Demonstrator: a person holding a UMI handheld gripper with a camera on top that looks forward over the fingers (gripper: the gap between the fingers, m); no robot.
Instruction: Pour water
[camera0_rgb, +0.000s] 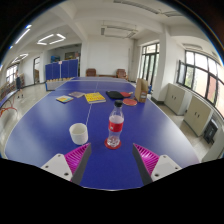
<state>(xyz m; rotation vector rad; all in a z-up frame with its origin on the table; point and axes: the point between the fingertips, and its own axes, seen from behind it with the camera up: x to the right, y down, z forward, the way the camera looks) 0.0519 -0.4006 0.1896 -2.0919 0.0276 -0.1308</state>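
A clear plastic water bottle (116, 125) with a red cap and red label stands upright on the blue table (150, 125), just ahead of my fingers and a little right of centre. A white cup (79, 132) stands to its left, ahead of my left finger. My gripper (112, 158) is open and empty, with the pink pads (76, 157) spread wide apart. Both bottle and cup are beyond the fingertips, with bare table between.
Farther back on the table lie a yellow book (95, 98), a pale booklet (65, 98), a dark object (115, 95) and a red-brown item (129, 100). Chairs and blue cabinets (62, 69) stand at the room's far end. Windows line the right wall.
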